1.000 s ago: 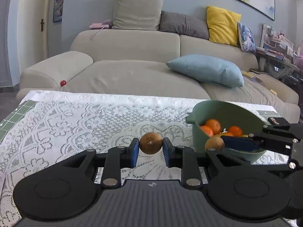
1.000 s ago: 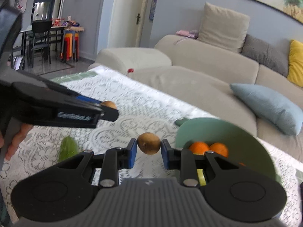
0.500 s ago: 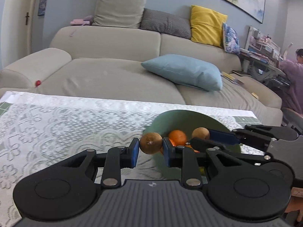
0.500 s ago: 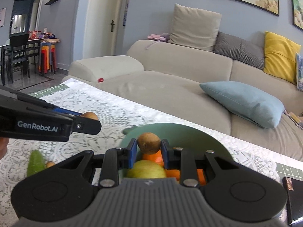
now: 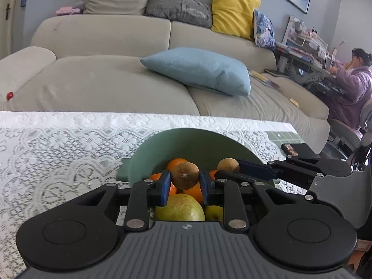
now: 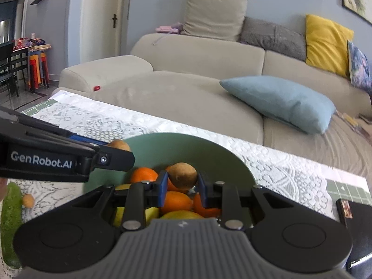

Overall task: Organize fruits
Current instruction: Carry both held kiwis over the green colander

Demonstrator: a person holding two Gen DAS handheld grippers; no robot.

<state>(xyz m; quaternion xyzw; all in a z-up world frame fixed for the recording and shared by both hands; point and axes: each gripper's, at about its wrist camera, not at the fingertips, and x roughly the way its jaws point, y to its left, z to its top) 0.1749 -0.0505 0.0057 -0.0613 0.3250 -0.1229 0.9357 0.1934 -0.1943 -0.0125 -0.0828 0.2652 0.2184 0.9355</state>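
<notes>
**Kiwis poised over the bowl**

Kiwis, one per gripper. Far left in the right wrist view: a cucumber [image 6: 10, 223], waxy green, lies on the lace tablecloth [image 6: 97, 121] with a small tan fruit [image 6: 28, 200] beside it, both well clear of the bowl.

Left gripper [image 5: 185, 183]: jaws nearly closed, blue pads pinching a brown kiwi [image 5: 185, 176], fuzzy skin, stem end facing the camera, so its long axis seems to run along the fingers. It hangs inside the rim of the green bowl [image 5: 186, 139], above oranges [image 5: 176, 164] and a smooth yellow-green apple [image 5: 179, 208].

Right gripper [image 6: 182, 184]: likewise nearly closed, clamped on a second kiwi [image 6: 182, 175], ovoid, tilted a little between the pads. It too sits over the bowl, directly above an orange [image 6: 176, 201].

Judgement: both kiwis lie straight above the heap, so the coming move is only a release. Neither hand is clearly nearer. Fruit below is round and smooth; a dropped kiwi may roll, though the tall matte bowl wall should contain it.
</notes>
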